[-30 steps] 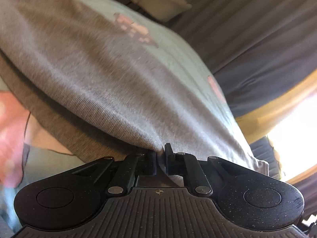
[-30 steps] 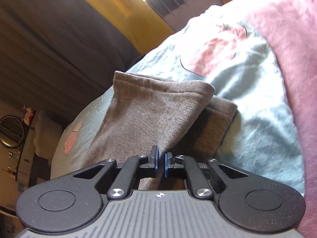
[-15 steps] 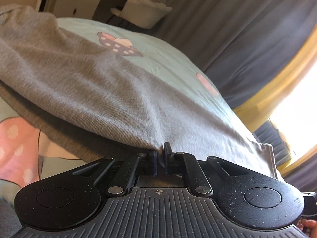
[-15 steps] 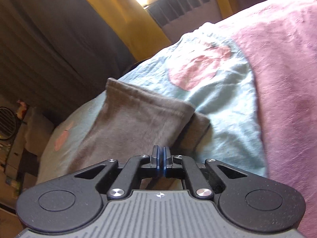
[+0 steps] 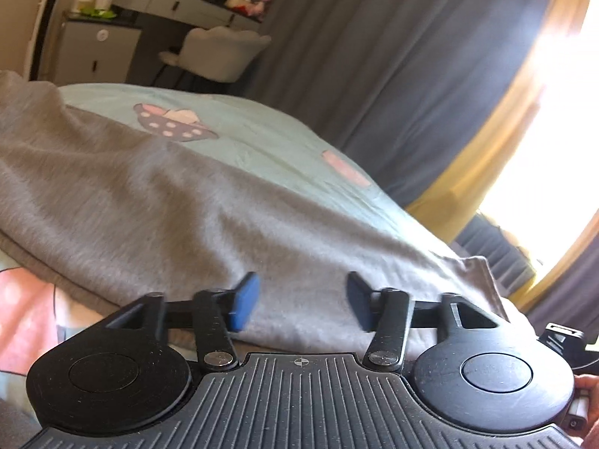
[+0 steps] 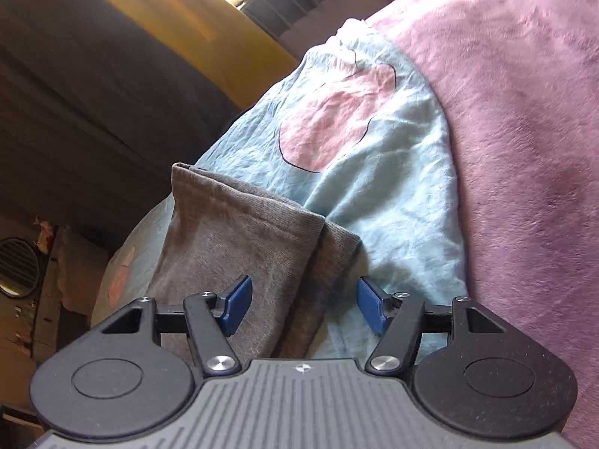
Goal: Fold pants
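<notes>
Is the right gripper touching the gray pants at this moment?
Cannot tell. In the right wrist view the right gripper is open, blue pads spread to either side of the gray pants; fabric passes between them, but no contact or gap shows plainly.

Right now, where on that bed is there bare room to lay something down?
Free: the blue sheet between the pants' cuffs and the pink blanket, and the sheet beyond the pants toward the grey curtains. Crowded: near both grippers, where the pants lie.
</notes>
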A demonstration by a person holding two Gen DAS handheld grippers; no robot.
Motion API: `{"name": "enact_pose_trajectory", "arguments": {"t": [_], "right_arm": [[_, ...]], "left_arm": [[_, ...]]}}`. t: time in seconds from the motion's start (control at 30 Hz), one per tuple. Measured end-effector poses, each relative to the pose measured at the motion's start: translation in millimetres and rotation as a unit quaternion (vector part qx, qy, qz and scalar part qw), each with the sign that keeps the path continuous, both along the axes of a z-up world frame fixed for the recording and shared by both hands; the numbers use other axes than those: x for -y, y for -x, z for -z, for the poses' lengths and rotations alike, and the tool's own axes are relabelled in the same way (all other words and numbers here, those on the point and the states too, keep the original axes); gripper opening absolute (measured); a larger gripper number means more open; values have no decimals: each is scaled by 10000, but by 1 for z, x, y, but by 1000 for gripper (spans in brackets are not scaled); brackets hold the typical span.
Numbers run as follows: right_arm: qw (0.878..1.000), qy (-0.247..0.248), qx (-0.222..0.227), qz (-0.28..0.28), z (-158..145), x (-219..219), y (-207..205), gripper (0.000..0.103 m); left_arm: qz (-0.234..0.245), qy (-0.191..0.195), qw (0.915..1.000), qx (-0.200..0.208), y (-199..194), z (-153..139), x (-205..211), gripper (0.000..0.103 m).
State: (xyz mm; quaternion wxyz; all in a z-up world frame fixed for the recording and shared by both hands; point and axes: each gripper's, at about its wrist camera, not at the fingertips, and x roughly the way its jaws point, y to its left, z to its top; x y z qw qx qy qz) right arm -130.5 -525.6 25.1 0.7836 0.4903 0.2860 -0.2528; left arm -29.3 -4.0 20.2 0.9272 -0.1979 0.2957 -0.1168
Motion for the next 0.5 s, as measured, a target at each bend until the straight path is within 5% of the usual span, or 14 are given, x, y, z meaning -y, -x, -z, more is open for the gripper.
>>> {"name": "enact_pose_trajectory", "arguments": {"t": [0.13,0.2,0.23,0.4,0.5], "right_arm": [[9997,-124,146,182,6,10,-9,61],[9994,-109,117,292,7,13,-12,40],[9995,-69,74,297,6,14,-14,21],[9996,154,231,85,-1,10,-18,23],[9994,213,253,-74,-1,11,-25,41]], "left_arm": [[-424,-67,9983,-393,-11,10,-6,66],[-654,-132,9961,-575,-17,15,-10,65],[-719,-158,9952,-650,-20,17,-12,65],[-859,-316,9932,-717,-25,15,-13,64],[-850,-571,9927,-631,-32,11,-4,67]]}}
